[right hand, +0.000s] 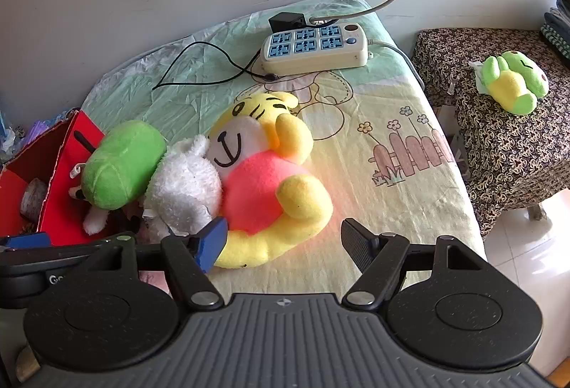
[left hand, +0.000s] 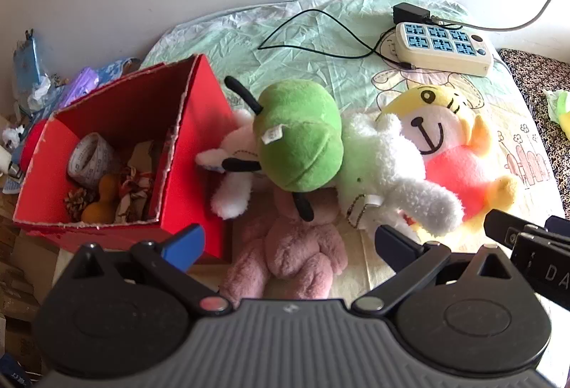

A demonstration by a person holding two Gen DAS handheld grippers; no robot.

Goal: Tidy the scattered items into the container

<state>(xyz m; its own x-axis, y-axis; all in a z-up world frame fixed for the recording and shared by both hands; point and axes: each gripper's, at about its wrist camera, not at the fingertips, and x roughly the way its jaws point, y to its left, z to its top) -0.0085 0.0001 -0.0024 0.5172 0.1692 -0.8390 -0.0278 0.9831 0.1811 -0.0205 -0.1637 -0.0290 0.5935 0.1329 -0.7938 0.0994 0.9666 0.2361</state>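
In left view only: pink plush [left hand: 295, 245] under spread-wide left gripper [left hand: 288, 242]; right gripper [right hand: 283, 242] agape, empty.

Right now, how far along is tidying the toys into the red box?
Barely started. The red box holds only small bits like a tape roll. Both grippers, left and right, are open and empty. The green, white, yellow tiger and pink plush toys remain outside.
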